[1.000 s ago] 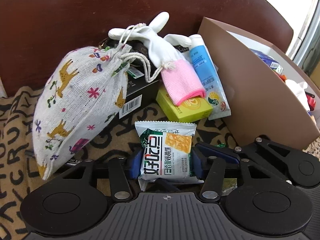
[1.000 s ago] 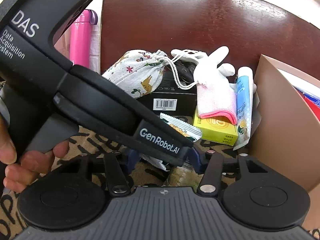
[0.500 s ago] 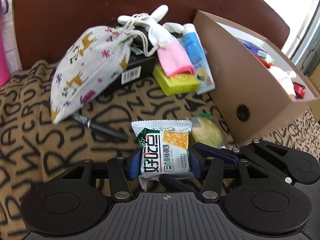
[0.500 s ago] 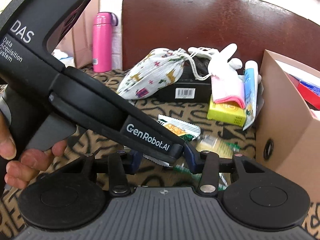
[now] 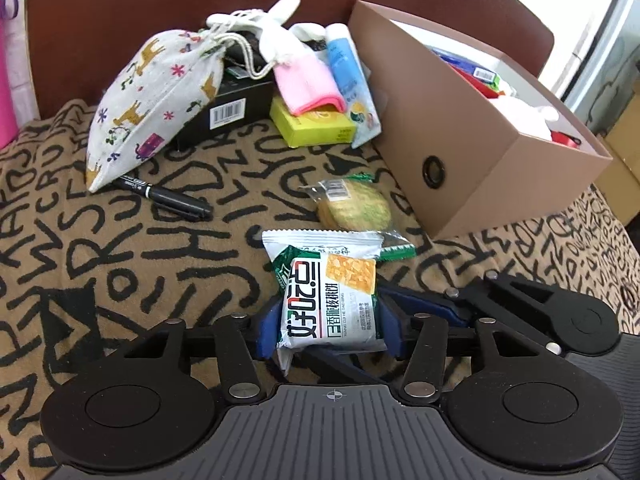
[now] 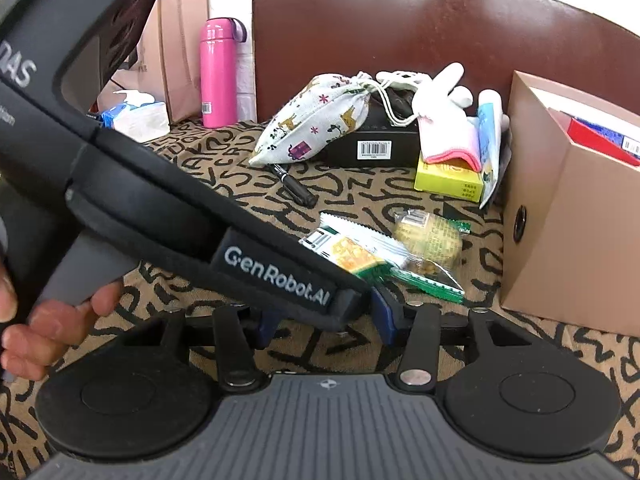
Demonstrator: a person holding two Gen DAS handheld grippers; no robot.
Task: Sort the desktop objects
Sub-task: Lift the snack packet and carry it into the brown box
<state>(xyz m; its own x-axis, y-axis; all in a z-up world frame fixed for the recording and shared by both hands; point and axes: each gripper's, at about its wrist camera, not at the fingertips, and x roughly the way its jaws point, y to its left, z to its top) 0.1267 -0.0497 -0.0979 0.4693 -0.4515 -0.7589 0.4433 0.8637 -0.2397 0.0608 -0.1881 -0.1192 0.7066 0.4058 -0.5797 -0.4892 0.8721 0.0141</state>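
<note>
My left gripper (image 5: 326, 326) is shut on a green and white cracker packet (image 5: 329, 292) and holds it above the patterned cloth (image 5: 120, 264). The packet also shows in the right wrist view (image 6: 352, 250), held by the left gripper's black body (image 6: 200, 232). My right gripper (image 6: 324, 322) is open and empty, just behind and below the left gripper. A round wrapped biscuit (image 5: 354, 204) lies on the cloth beside the brown box (image 5: 460, 128), which holds several items.
At the back lie a printed drawstring bag (image 5: 156, 96), a black box (image 5: 236, 104), a yellow box (image 5: 312, 124), a pink and white glove (image 5: 304, 76) and a blue tube (image 5: 348, 76). A black marker (image 5: 168, 198) lies by the bag. A pink bottle (image 6: 218, 72) stands far left.
My left gripper has pulled back and up from the pile with the cracker packet. The right gripper has drawn back too. The biscuit and marker have come into view.
</note>
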